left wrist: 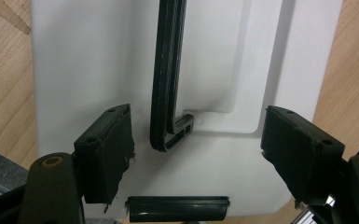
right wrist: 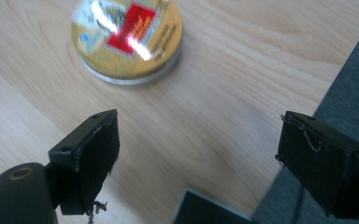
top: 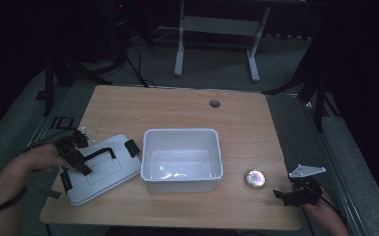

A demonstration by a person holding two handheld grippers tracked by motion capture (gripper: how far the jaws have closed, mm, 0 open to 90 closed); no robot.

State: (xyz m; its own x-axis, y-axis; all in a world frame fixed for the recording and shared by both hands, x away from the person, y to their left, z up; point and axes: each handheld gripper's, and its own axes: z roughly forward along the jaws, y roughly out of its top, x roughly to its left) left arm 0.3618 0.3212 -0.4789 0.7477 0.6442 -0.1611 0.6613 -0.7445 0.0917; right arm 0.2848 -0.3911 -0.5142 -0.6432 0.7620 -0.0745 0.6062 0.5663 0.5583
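At the left of the wooden table [top: 177,105], the left gripper [top: 76,156] hung over the white lid [top: 101,169], which lay flat near the table's front left corner. In the left gripper view its jaws stood apart and pressed on nothing, with the lid's black handle [left wrist: 168,79] lying between them, nearer the left pad; the lid [left wrist: 84,70] spread beneath. A black latch [top: 132,147] sat at the lid's right edge, just beside the open white tub [top: 152,172] at mid-table. To the right of the tub, a round gold tin [top: 255,179] lay on the bare wood. Farther right, at the table's front right corner, the right gripper [top: 295,194] was open and gripped nothing. In the right gripper view the tin [right wrist: 128,39] lay beyond the jaws, clear of both pads.
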